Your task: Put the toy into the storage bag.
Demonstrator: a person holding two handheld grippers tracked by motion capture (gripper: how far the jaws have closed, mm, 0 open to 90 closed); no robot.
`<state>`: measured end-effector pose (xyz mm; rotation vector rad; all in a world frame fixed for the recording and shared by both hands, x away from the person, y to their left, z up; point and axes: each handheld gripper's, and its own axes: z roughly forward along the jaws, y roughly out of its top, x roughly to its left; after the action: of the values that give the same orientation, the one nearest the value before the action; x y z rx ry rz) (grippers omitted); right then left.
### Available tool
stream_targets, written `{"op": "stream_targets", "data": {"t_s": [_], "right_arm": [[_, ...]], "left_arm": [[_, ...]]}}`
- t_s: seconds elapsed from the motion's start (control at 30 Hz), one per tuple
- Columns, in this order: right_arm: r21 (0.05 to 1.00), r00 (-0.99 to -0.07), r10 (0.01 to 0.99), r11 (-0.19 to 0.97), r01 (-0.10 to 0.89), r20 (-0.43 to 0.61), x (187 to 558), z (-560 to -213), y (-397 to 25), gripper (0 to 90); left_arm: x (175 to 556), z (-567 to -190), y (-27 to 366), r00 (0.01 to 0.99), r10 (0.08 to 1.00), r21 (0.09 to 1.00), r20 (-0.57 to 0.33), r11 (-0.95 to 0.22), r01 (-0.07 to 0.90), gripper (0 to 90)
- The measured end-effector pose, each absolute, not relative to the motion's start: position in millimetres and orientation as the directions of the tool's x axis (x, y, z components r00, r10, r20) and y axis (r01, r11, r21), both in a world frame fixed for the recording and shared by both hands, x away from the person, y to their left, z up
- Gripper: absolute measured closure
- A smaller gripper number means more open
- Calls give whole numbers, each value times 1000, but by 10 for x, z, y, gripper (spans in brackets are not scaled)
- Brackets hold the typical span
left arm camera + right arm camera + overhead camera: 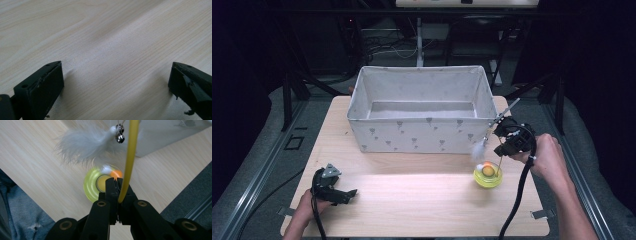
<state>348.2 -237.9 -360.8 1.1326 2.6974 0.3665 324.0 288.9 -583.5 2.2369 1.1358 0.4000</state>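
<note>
Cat wand (128, 157) is what I'm carrying, so here's where it could go sideways. Biggest thing around is the fabric bin (419, 132) sitting at 12 o'clock on the table (412, 200), open top, nothing in it that I can see. My right gripper (507, 136) hovers at about 3 o'clock, just off the bin's near right corner, jaws pinched shut on the thin yellow stick. That stick is skinny and slick, so I reckon it could swivel or slide out if I swing fast. My left gripper (348, 195) sits at 8 o'clock with jaws spread wide, nothing between them, so no backup there. Right under the wand is the little green spinner toy (488, 175); the dangling white feather (85, 145) and bell (120, 138) hang right over it and might snag or drag it. The feather could also catch the bin's rim going in.
</note>
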Motion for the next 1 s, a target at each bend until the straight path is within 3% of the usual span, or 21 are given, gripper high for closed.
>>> {"op": "stream_targets", "data": {"t_s": [1.0], "right_arm": [[292,-763,640,750,593,-94,3651,-3348,-1920,884]], "left_arm": [[3239,-5836,2890,590,807,627,0,-460,629,0]]}}
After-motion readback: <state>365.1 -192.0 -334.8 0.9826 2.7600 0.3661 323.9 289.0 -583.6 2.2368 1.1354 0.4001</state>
